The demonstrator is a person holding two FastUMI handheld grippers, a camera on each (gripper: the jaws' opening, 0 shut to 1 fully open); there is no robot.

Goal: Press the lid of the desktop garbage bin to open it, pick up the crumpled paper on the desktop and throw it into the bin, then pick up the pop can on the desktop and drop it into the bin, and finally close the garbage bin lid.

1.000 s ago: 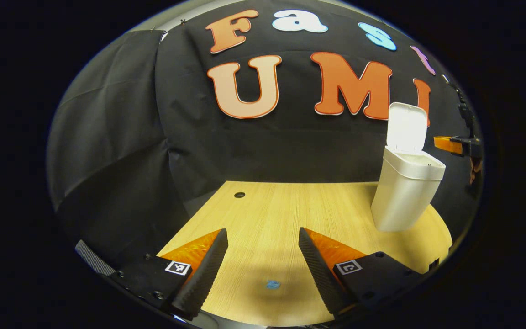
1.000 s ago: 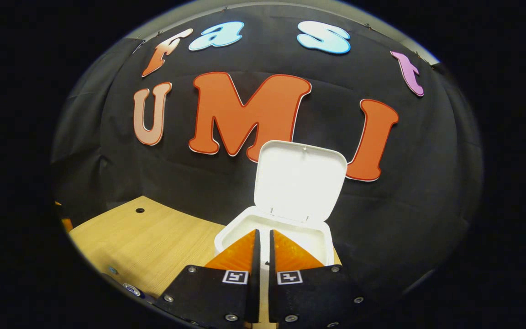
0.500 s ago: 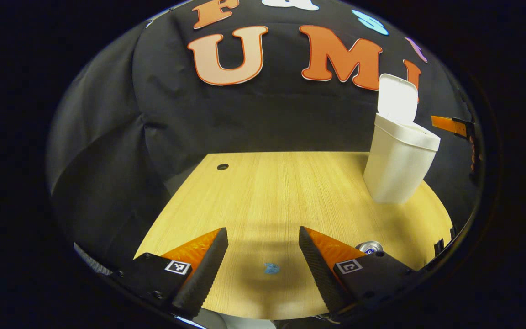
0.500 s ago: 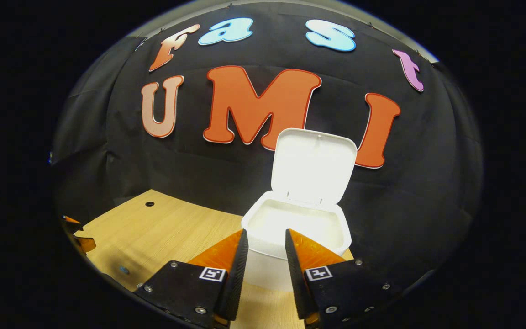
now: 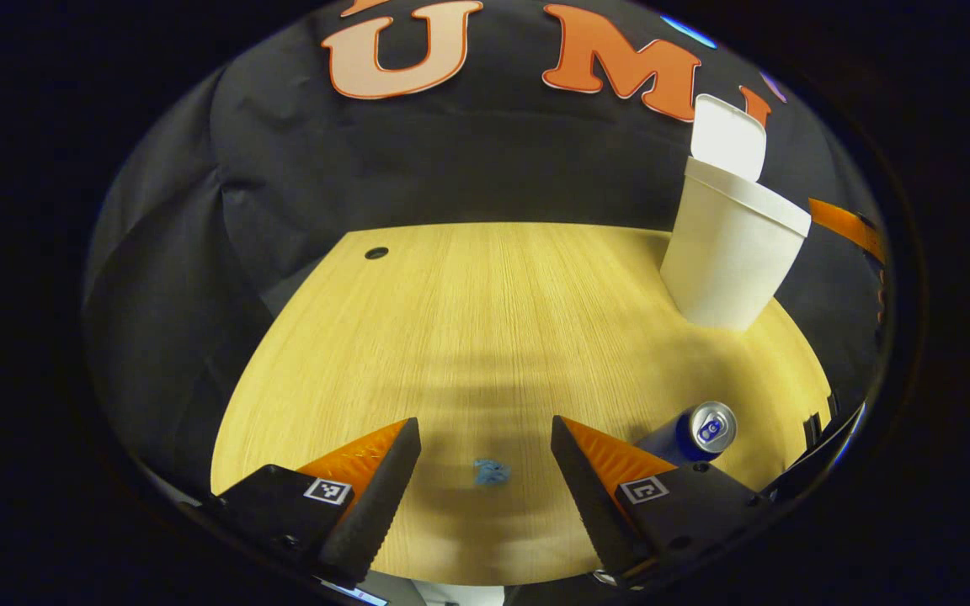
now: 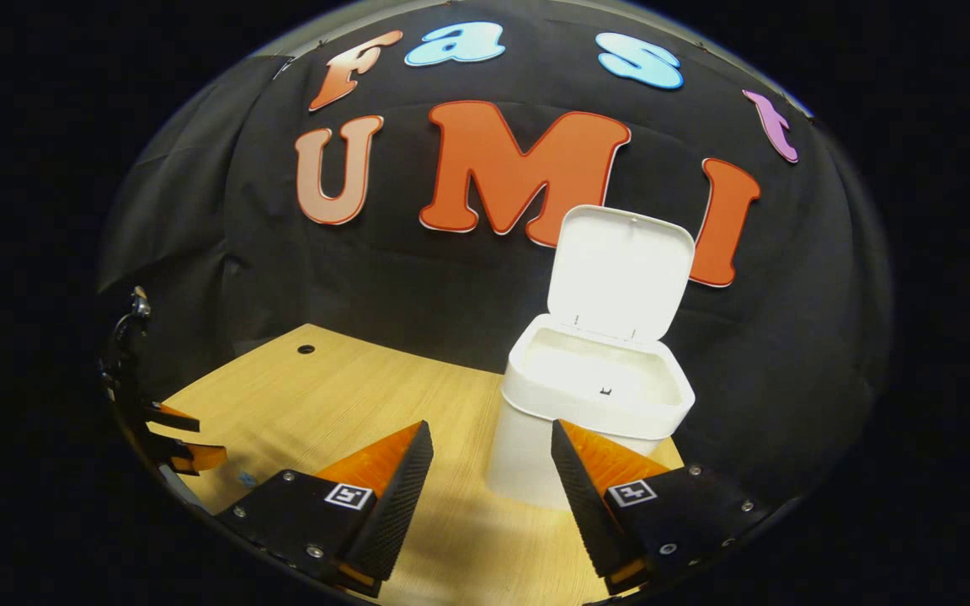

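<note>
Plainly, no readable writing on the pop can (image 5: 691,433) or bin (image 6: 594,404).

White bin (image 6: 535,446) and lid (image 6: 620,273), blue pop can (image 5: 687,435) with silver top, pale wood-grain desk (image 5: 485,311), small blue mark (image 5: 491,472), perhaps a sticker.

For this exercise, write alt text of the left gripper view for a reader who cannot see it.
A blue pop can lies on its side on the light wooden desktop, just right of the left gripper, whose jaws are open and empty. Farther off stands a white plastic bin, lid up.
</note>
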